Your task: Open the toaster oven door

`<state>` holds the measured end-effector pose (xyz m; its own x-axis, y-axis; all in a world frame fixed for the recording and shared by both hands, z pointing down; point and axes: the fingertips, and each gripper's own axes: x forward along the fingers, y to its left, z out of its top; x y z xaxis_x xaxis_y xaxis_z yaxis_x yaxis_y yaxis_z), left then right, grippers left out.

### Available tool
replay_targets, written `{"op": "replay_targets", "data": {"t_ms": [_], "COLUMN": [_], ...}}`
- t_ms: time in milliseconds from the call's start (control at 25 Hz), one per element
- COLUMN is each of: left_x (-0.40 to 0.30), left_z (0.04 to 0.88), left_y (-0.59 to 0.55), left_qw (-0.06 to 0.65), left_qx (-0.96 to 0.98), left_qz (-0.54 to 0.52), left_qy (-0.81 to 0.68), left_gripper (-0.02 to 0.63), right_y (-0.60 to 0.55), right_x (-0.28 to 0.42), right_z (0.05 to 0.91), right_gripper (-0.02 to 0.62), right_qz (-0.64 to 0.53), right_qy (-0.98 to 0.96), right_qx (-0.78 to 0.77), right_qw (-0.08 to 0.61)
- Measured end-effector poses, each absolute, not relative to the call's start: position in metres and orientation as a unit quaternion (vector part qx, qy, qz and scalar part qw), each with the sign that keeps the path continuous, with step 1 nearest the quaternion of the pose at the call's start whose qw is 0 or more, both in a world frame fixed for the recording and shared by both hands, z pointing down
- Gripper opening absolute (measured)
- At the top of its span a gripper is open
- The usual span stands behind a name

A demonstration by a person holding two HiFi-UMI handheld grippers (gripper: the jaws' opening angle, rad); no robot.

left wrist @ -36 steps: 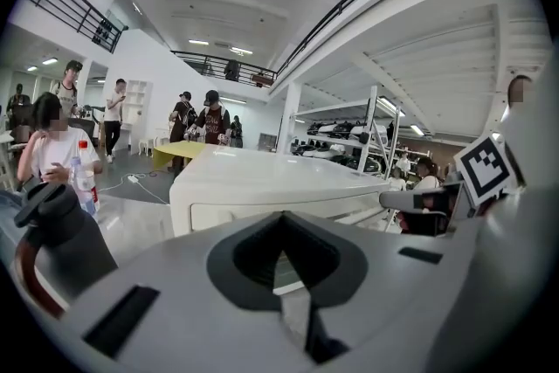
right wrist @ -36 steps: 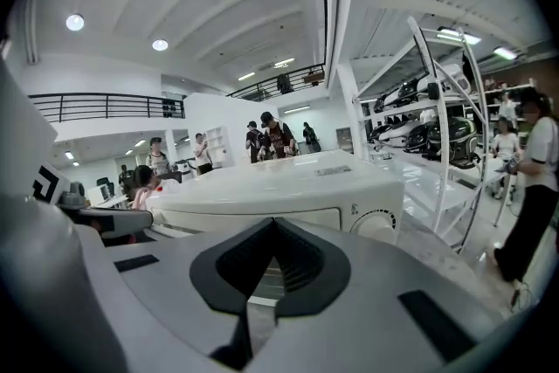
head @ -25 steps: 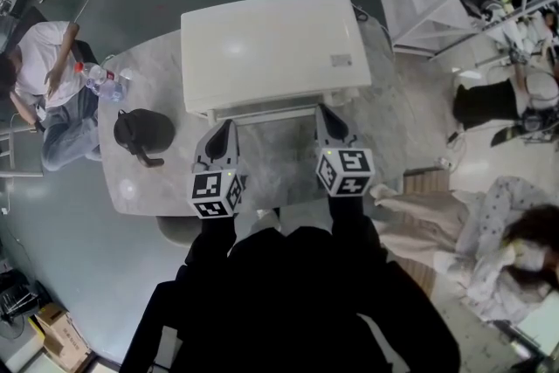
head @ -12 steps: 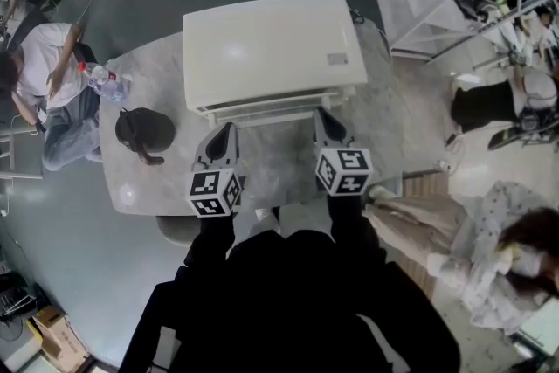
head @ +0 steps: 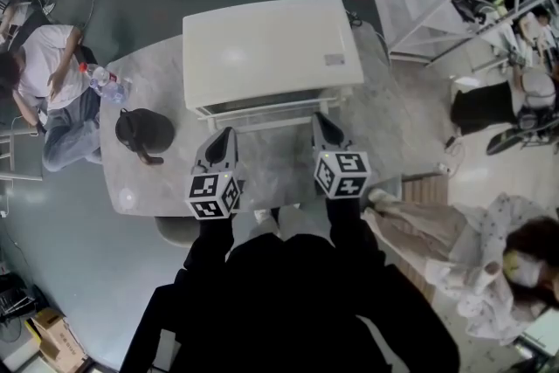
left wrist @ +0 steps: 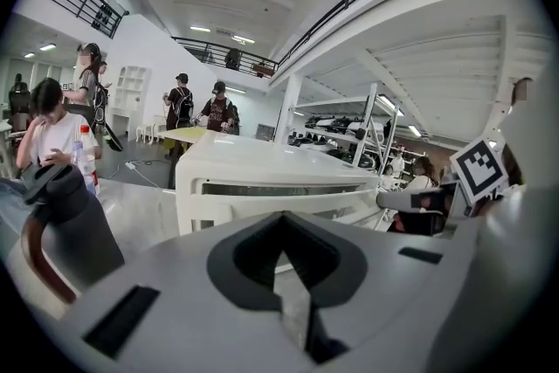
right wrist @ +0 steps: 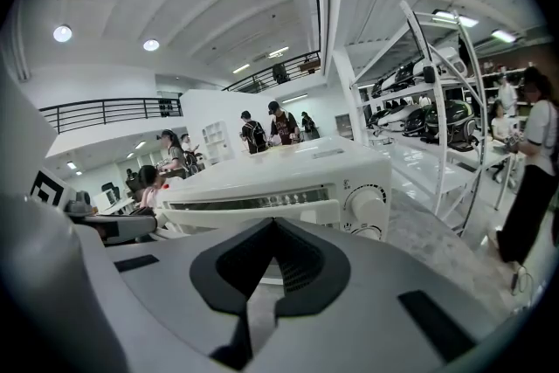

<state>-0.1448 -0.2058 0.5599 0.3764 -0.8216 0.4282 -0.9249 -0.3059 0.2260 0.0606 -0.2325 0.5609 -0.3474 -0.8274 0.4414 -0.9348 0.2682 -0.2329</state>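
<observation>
Head view: my left gripper [head: 224, 142] pinched closed, empty, tip just short of left end of toaster oven [head: 271, 48] front. Oven sits on table [head: 131, 179], door up, looks closed. I judge door rigid, hinged low, light pull; smooth body may slide on table. Best hold: middle of handle bar [right wrist: 253, 213]. My right gripper [head: 325, 128] also closed, empty, near right end, apart from the oven.
</observation>
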Motion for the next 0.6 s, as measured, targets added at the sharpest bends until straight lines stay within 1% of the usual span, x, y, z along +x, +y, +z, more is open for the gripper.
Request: {"op": "replay_targets", "data": {"t_ms": [600], "left_x": [-0.145], "left_z": [0.567], "left_y": [-0.189], "left_qw": [0.247], "left_qx": [0.796], "left_qz": [0.115], "left_qy": [-0.541], "left_gripper": [0.003], "right_y": [-0.215], "right_x": [0.062], "right_z": [0.568], "right_gripper": [0.003], "right_qz": [0.239], "right_qy": [-0.789], "right_qx": [0.554], "right_qw": [0.119]}}
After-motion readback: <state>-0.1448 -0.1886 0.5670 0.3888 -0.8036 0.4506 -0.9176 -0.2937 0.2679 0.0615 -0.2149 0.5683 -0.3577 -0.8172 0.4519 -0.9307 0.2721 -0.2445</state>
